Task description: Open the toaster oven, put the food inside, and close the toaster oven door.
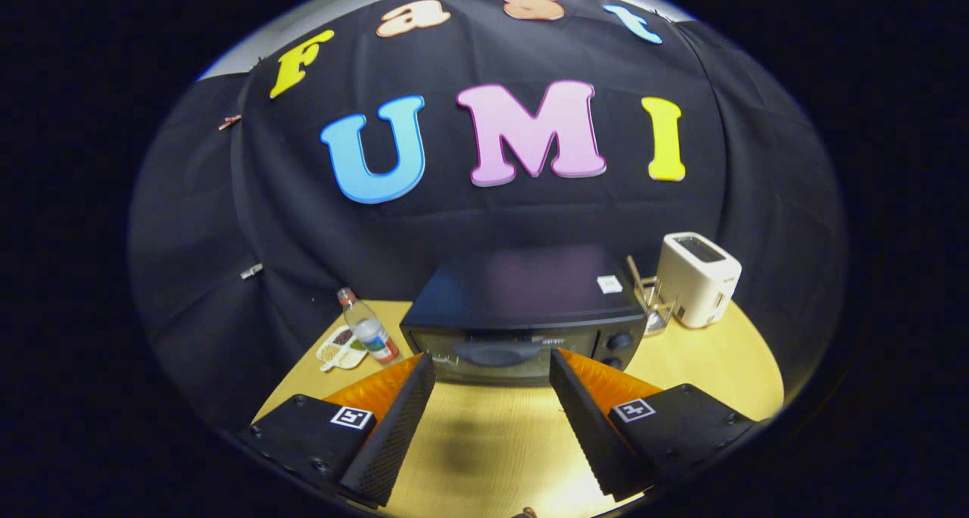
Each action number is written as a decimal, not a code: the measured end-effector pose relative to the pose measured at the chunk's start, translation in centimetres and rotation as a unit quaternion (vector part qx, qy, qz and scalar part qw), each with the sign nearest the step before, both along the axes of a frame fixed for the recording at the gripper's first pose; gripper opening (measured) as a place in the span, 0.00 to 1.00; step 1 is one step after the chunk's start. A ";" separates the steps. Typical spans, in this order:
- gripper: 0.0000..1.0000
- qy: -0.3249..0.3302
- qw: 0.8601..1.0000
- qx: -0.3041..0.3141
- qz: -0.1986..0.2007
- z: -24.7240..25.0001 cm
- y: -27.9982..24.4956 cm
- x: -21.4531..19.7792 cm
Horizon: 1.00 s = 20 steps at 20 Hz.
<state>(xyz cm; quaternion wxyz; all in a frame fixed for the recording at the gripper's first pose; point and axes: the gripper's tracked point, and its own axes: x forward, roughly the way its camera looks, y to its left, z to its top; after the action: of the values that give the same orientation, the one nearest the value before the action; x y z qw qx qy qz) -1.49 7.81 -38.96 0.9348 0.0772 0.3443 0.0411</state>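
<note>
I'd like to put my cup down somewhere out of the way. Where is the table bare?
The widest bare patch of table lies in front of the closed toaster oven, under the open gripper. Another lies right of the oven, before the white toaster. The left corner is crowded by a bottle and a small dish; a glass holder fills the oven-toaster gap.

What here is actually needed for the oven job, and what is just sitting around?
For the job: toaster oven, door shut; food dish beside the bottle; gripper, fingers open, holding nothing, just short of the oven.

Lying about: water bottle; white toaster; glass holder with sticks; table.
</note>
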 end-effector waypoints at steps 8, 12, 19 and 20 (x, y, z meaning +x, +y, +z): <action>0.98 -0.144 0.989 -0.024 -0.023 15.6 -7.9 6.8; 0.98 -0.222 0.974 -0.006 -0.046 23.9 -9.9 7.9; 0.97 -0.287 0.955 -0.033 -0.064 31.9 -11.9 4.1; 0.97 -0.294 0.953 -0.036 -0.056 32.4 -11.6 3.5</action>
<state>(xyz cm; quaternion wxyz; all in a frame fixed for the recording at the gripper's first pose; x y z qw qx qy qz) 2.06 -3.83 -6.51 0.9976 0.0468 0.0505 -0.0030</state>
